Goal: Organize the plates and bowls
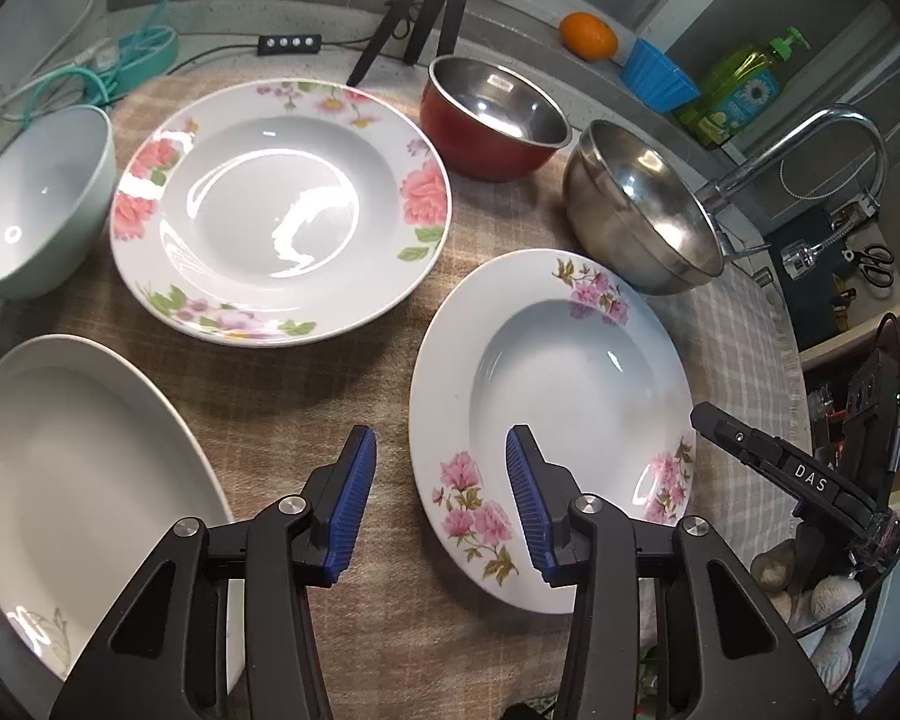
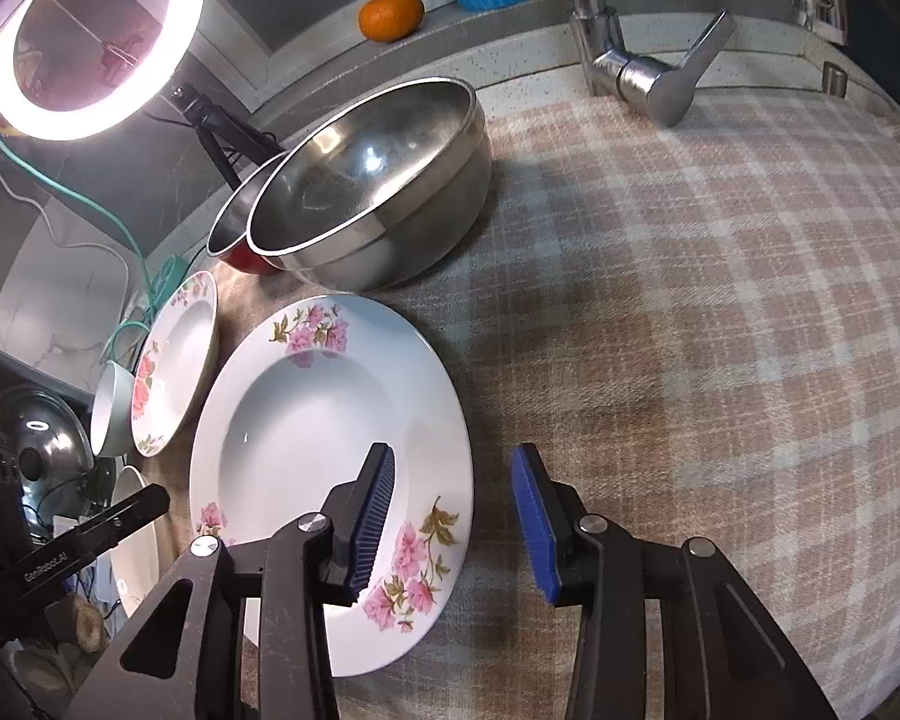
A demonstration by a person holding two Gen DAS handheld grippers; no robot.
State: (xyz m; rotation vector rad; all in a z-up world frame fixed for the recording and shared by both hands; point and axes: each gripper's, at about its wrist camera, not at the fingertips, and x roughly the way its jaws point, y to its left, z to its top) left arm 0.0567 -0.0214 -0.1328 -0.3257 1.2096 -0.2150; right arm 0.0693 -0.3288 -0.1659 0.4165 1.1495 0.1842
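The left tongs (image 1: 441,501) are held released above the worktop (image 1: 306,396), empty. The right tongs (image 2: 459,516) are spread across the near rim of the pink-flowered plate (image 2: 306,414), left of centre in the frame, lying flat and facing up.

Both grippers are black plastic with triangular cut-outs, round silver screws at the joints and ribbed blue pads on the fingers: left gripper (image 1: 441,498), right gripper (image 2: 459,516).
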